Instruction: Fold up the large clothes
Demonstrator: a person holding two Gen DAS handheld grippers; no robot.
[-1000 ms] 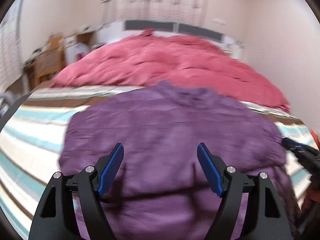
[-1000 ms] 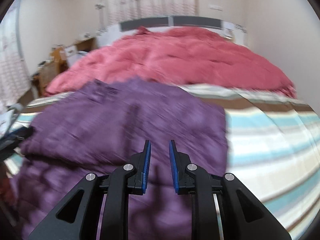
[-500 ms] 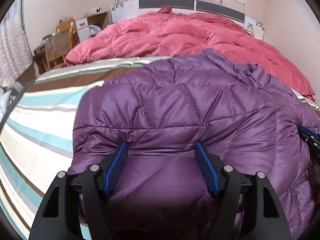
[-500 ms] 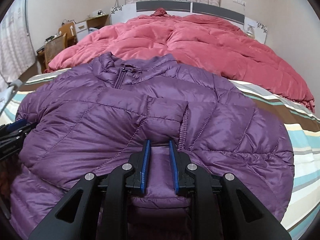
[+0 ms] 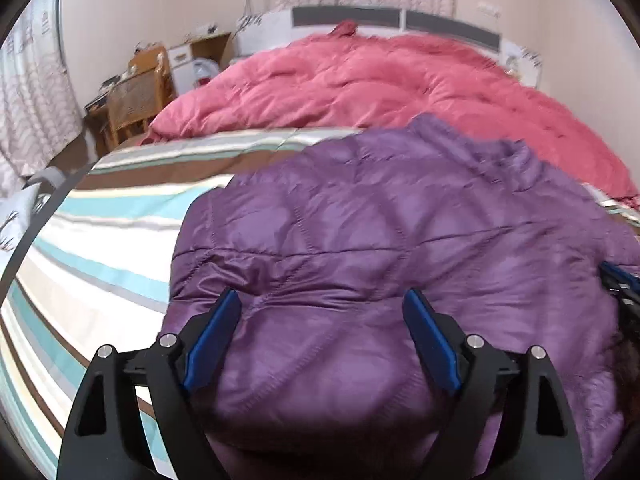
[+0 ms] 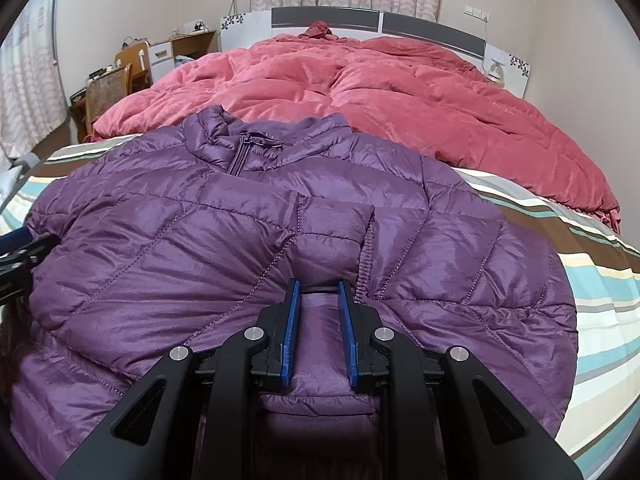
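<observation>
A purple quilted puffer jacket lies front up on the striped bed, collar and zipper toward the headboard, both sleeves folded over the body. It also fills the left wrist view. My right gripper is nearly closed on the jacket's near hem, purple fabric showing between its blue pads. My left gripper is open wide over the jacket's left part, its pads apart with nothing pinched. The right gripper's tip shows at the far right of the left wrist view.
A pink-red duvet covers the far half of the bed. The striped sheet lies bare to the left and right of the jacket. A wooden chair and desk stand at the far left.
The jacket was lowered and now lies settled on the bed. My left gripper has shifted left, showing more striped sheet. The right gripper holds the same spot on the hem.
</observation>
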